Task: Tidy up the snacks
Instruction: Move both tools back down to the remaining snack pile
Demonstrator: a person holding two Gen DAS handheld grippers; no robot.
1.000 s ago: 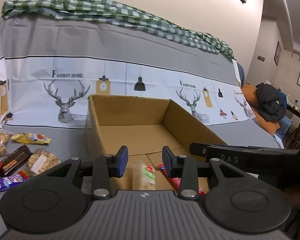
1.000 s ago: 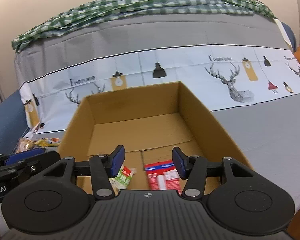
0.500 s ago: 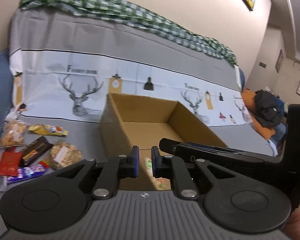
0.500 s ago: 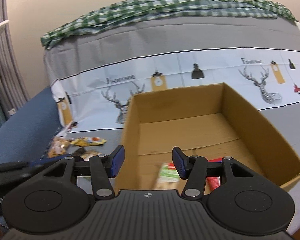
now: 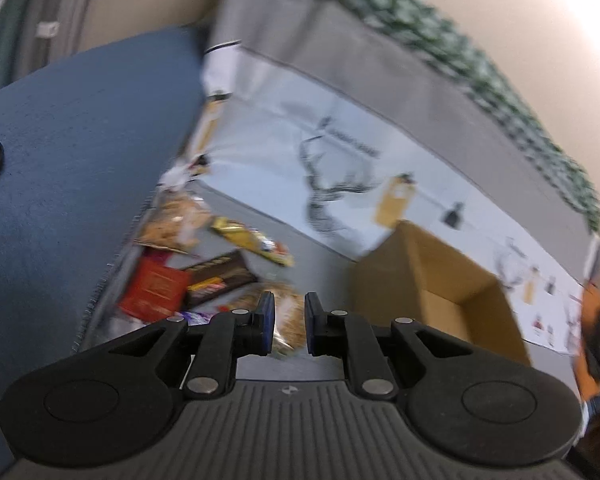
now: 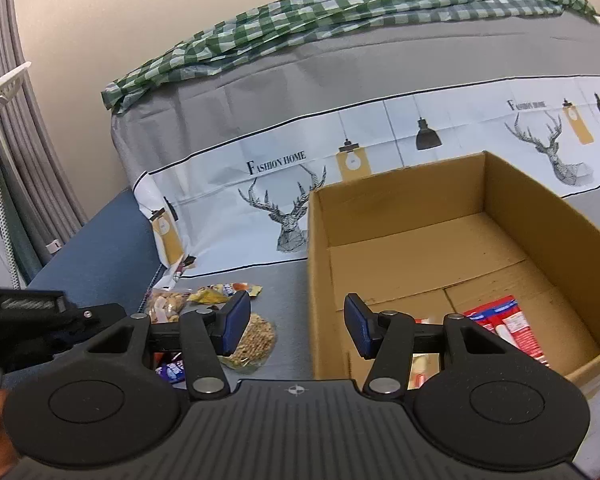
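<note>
Sofa (image 6: pixel 380 64), the largest item, carries a grey and white cover printed with deer and lamps; a green checked cloth (image 6: pixel 340 12) lies along the top of its back. Cardboard box (image 6: pixel 400 216) stands open on the covered seat, and a red and white packet (image 6: pixel 508 320) lies flat on its floor near the front wall, visible in the right wrist view only. Left tongs (image 5: pixel 288 322) point steeply down toward the loose snacks at the left of the box, the view tilted and blurred; the pads stand close together with only a narrow gap and grip nothing, the granola bag (image 5: pixel 288 320) showing through the gap on the seat beyond. Right tongs (image 6: pixel 296 326) are held at a shallower downward angle over the left wall of the box, jaws spread about halfway, empty. Left wrist view alone shows a red packet (image 5: pixel 154 290) and a dark chocolate bar (image 5: pixel 220 276) side by side, with a yellow wrapper (image 5: pixel 252 240) behind them. Right wrist view shows the left device's black body (image 6: pixel 40 320) at its lower left edge, the granola bag beside the box, a nut bag (image 6: pixel 168 304) further back and a purple wrapper (image 6: pixel 172 370) nearest the camera
</note>
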